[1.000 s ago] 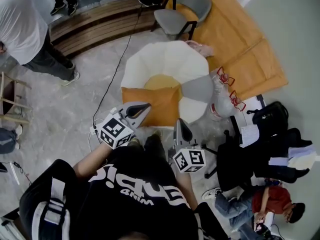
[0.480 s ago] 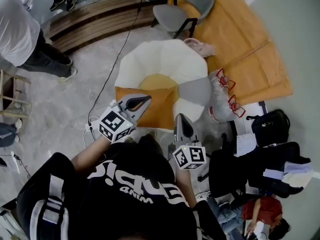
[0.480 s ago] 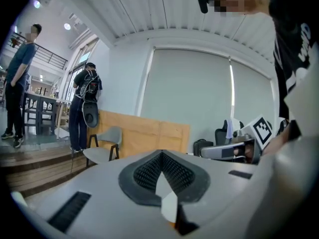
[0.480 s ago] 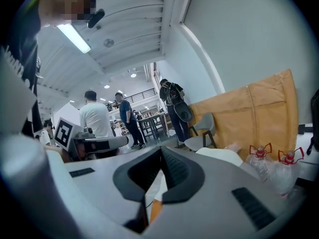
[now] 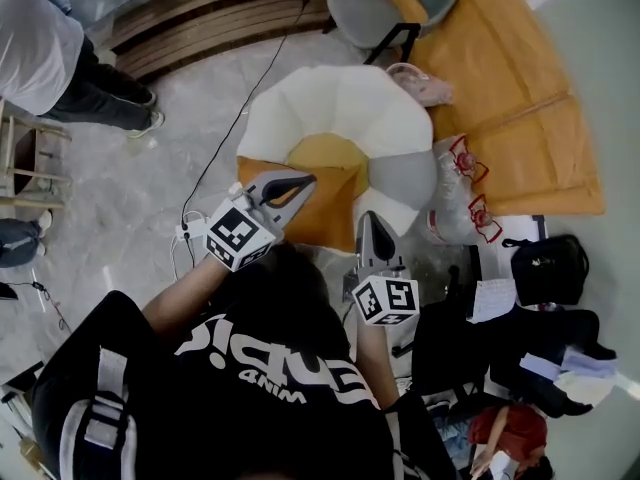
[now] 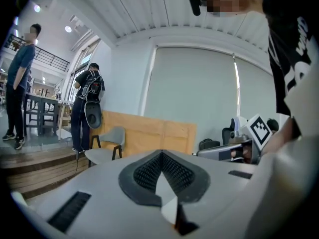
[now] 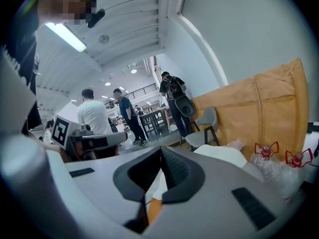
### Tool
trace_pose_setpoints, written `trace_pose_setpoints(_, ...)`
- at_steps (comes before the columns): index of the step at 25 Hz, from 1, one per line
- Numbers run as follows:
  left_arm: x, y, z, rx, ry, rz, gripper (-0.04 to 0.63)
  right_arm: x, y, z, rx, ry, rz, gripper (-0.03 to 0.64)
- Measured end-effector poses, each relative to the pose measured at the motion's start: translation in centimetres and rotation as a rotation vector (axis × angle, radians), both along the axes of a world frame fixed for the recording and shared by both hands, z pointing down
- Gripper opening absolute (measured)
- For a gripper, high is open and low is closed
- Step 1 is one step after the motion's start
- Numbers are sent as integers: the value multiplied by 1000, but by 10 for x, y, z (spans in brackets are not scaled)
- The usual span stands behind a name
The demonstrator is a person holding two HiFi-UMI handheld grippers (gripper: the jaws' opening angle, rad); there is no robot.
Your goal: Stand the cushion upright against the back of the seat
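A white petal-shaped armchair [image 5: 340,103] stands ahead on the marble floor, with an orange seat [image 5: 320,213]. A yellow cushion [image 5: 325,154] lies flat in the hollow, and a grey cushion [image 5: 402,178] rests on the chair's right side. My left gripper [image 5: 307,179] is shut and empty, its tip over the orange seat's front. My right gripper [image 5: 369,217] is also shut and empty, just short of the seat's right front corner. In the left gripper view the closed jaws [image 6: 162,153] point level at the far wall. The right gripper [image 7: 160,149] points past the white chair back [image 7: 222,156].
A grey chair [image 5: 375,13] stands beyond the armchair on a brown panel [image 5: 500,98]. A clear bag of red-capped bottles [image 5: 455,198] sits to its right. A black cable [image 5: 225,148] runs across the floor at left. A person [image 5: 40,48] stands far left; black bags [image 5: 545,268] lie at right.
Both grippers have moved forward toward the armchair, still shut. The left tip now reaches over the orange seat, and the right tip has come close to the seat's corner.
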State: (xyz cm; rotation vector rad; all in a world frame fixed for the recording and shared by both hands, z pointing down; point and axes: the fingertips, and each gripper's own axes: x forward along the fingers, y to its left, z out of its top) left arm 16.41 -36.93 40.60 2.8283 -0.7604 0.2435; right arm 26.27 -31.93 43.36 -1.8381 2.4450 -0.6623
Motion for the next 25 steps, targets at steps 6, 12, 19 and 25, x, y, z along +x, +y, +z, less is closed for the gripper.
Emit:
trace_pose_setpoints(6, 12, -28, 50, -63, -24, 71, 8, 5, -28, 46, -81, 18, 30, 21)
trace_pose_setpoints(12, 22, -48, 112, -119, -101, 103, 8, 1, -44, 95, -160, -20, 8, 23)
trace_pose_setpoints(19, 19, -65, 198, -246, -187, 95, 112, 10, -42, 188, -318, -76, 112, 72)
trace_pose_setpoints(25, 21, -70, 286, -343, -282, 113, 177, 11, -35, 291, -504, -168, 187, 220)
